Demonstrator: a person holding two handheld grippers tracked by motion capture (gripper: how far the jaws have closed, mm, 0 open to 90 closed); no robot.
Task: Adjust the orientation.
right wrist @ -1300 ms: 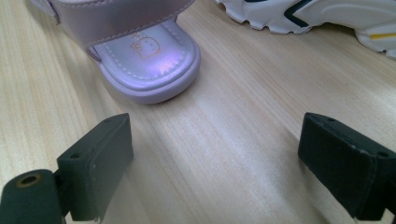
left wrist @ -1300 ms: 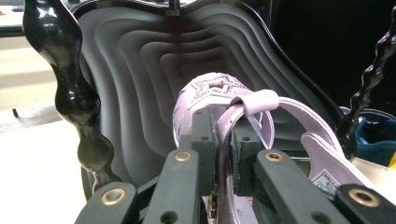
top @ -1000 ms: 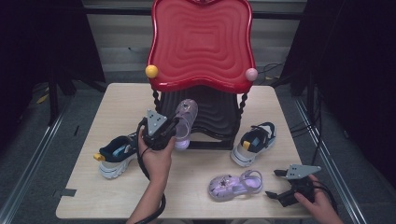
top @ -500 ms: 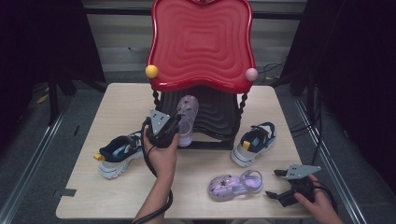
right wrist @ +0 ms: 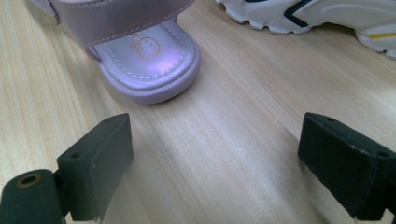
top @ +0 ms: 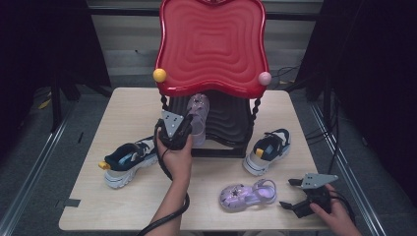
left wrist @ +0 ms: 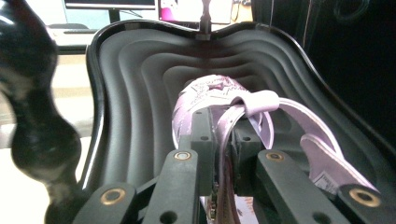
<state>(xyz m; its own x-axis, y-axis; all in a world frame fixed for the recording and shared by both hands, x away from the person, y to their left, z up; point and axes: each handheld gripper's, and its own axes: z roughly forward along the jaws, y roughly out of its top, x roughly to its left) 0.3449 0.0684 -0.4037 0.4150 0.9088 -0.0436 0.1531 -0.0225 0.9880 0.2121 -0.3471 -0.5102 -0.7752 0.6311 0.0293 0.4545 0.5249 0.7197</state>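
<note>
**Lilac sandal held over the black tray under the red shell**

Nearest the person, the right gripper (top: pixel 294 196) is rested low at the table's (top: pixel 123 110) front right corner, its jaws spread wide apart with nothing between them; bare wood is seen between the pads in the right gripper view. Just beyond its jaws a second lilac sandal (top: pixel 247 193) is laid flat on the table. Farther in, a dark sneaker (top: pixel 127 162) is placed at the left and a white sneaker (top: pixel 268 150) at the right. At the middle, the left gripper (top: pixel 183 135) is clamped on the strap of the lilac sandal (left wrist: pixel 219 109), which is held toe-forward at the front of the ribbed black tray (left wrist: pixel 135 102). Behind it, the red shell (top: pixel 211 46) is raised upright.
</note>
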